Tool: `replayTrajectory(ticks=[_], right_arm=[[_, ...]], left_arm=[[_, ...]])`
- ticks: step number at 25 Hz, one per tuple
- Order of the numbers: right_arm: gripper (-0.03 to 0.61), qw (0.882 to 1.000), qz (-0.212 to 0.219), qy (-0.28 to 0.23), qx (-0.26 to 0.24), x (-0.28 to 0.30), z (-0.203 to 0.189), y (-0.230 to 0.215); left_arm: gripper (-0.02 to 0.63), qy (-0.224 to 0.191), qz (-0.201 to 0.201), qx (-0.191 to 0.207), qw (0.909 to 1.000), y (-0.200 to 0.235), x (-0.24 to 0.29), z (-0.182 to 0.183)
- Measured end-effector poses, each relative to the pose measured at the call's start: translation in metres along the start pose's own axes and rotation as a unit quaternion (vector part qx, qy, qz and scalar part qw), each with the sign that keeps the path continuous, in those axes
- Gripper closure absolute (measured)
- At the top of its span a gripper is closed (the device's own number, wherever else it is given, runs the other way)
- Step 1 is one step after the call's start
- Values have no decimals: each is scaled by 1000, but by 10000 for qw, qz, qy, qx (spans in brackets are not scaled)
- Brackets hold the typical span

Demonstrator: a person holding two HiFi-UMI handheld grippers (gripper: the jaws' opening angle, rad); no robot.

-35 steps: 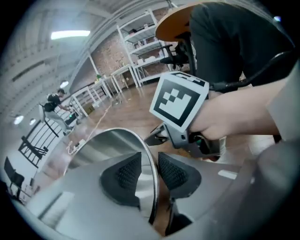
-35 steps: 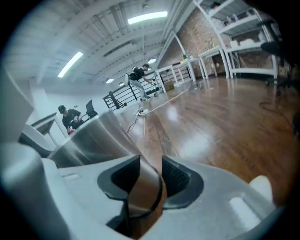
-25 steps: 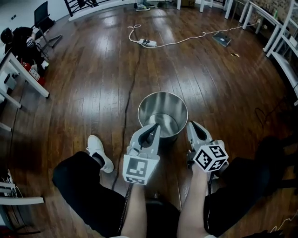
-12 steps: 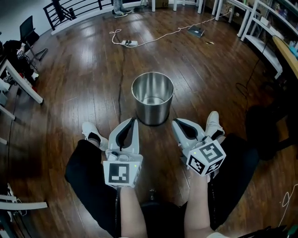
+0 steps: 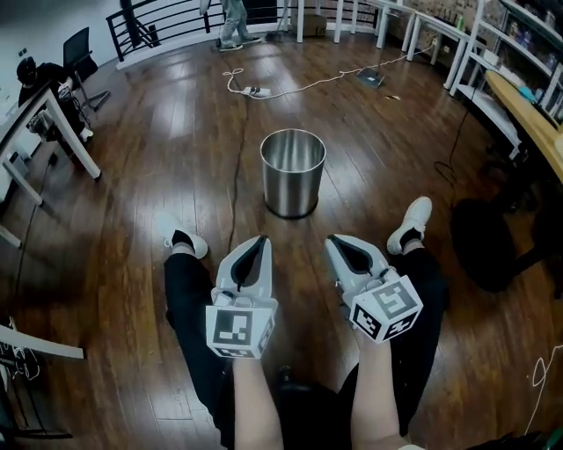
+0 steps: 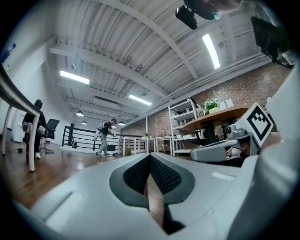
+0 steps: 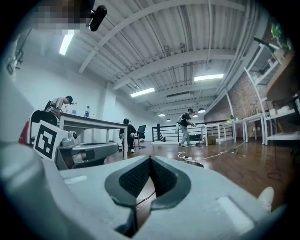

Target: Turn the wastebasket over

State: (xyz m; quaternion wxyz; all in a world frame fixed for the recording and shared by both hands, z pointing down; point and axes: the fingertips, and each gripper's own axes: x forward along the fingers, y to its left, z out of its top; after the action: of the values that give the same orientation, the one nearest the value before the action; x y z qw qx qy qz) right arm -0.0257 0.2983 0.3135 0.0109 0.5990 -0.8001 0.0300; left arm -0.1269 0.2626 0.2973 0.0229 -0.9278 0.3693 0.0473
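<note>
The wastebasket is a shiny steel bin standing upright on the wooden floor, its open mouth facing up, seen in the head view. My left gripper and right gripper are held side by side over the person's legs, well short of the bin and pointing toward it. Both are shut with nothing between the jaws. In the left gripper view the left gripper has its pads pressed together. The right gripper looks the same in its own view. Neither touches the bin.
A power strip with a long cable lies on the floor beyond the bin. A desk stands at the left, white tables and shelves at the right, a railing at the back. The person's white shoes flank the grippers.
Both grippers have pulled back and up from the bin's rim. The bin now stands farther off in the head view. The jaws stayed shut throughout.
</note>
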Motion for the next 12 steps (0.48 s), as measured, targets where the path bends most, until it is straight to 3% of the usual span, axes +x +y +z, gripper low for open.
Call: replayTrajectory(ticks=[6, 12], right_arm=[[586, 9994, -68, -239, -236, -57, 22, 14], [586, 9993, -124, -150, -313, -95, 17, 22]], left_arm=[[597, -106, -57, 119, 9999, -42, -34, 18], [597, -220, -82, 91, 9997, -69, -53, 24]])
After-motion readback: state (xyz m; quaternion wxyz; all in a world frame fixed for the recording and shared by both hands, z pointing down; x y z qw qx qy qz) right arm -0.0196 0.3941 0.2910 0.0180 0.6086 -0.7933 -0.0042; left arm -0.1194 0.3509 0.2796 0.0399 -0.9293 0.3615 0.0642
